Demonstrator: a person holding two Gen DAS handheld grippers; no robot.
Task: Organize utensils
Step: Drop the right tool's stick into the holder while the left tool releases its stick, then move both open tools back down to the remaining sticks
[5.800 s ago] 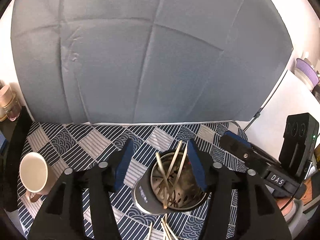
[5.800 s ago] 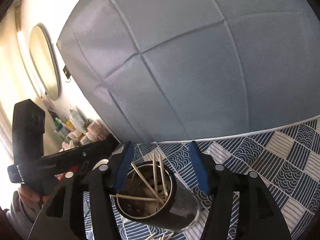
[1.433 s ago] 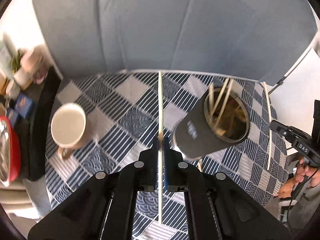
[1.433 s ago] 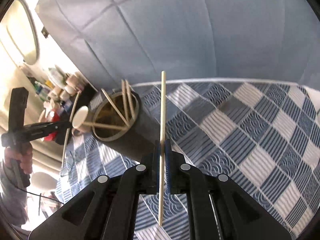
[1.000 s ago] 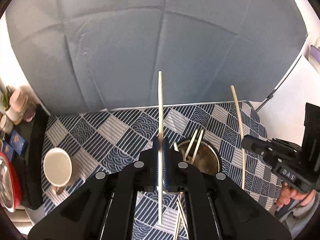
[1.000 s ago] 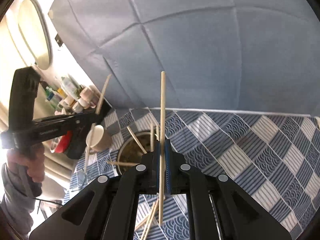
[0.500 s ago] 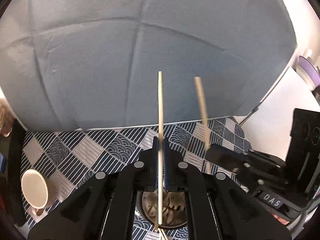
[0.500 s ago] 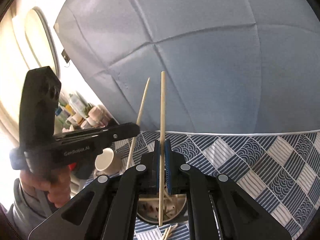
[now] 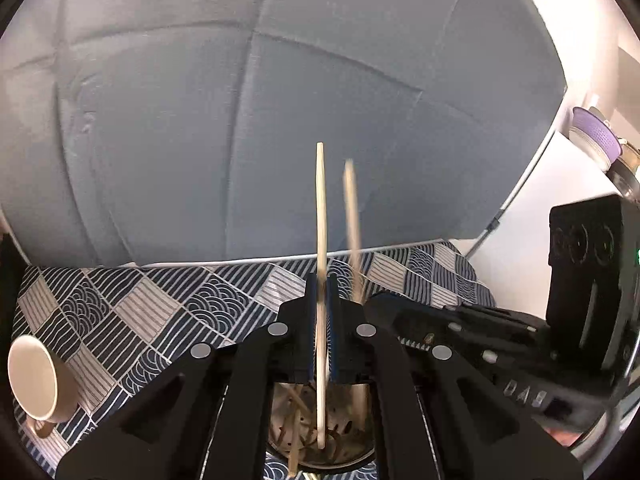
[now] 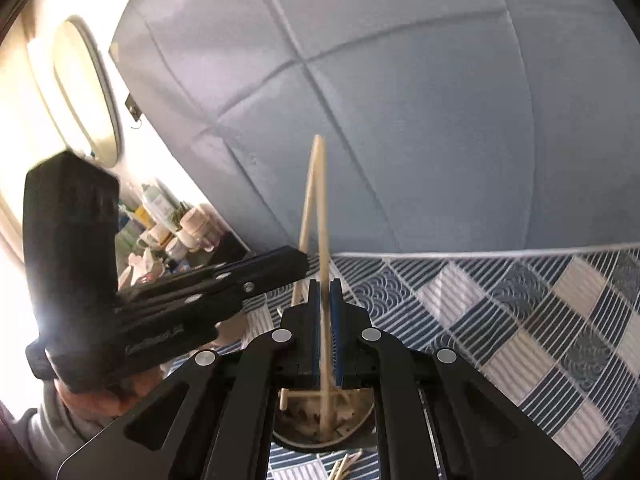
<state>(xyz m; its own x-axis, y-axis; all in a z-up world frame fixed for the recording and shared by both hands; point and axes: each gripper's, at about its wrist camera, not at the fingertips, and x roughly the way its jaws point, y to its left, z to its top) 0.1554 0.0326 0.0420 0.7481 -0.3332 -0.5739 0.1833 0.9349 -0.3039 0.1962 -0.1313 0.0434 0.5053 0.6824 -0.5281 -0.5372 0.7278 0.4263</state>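
My left gripper [image 9: 321, 280] is shut on a wooden chopstick [image 9: 321, 216], held upright with its lower end inside the metal utensil holder [image 9: 344, 446] below. My right gripper [image 10: 325, 286] has its jaws slightly parted around a second chopstick [image 10: 322, 216], which looks blurred and reaches down into the same holder [image 10: 320, 436]. The holder contains several more chopsticks. Each gripper shows in the other's view: the right one [image 9: 384, 304] and the left one [image 10: 296, 268]. Loose chopsticks [image 10: 344, 468] lie on the cloth before the holder.
A blue and grey patterned tablecloth [image 9: 132, 308] covers the table. A cream mug [image 9: 34, 380] stands at the left. A grey backdrop [image 9: 240, 100] rises behind. Bottles and jars [image 10: 160, 216] crowd a shelf at the left; a purple-lidded container [image 9: 596, 140] sits at the right.
Both grippers moved in over the holder, lowering their chopsticks into it. The right gripper's jaws have loosened and its chopstick is blurred and sliding down.
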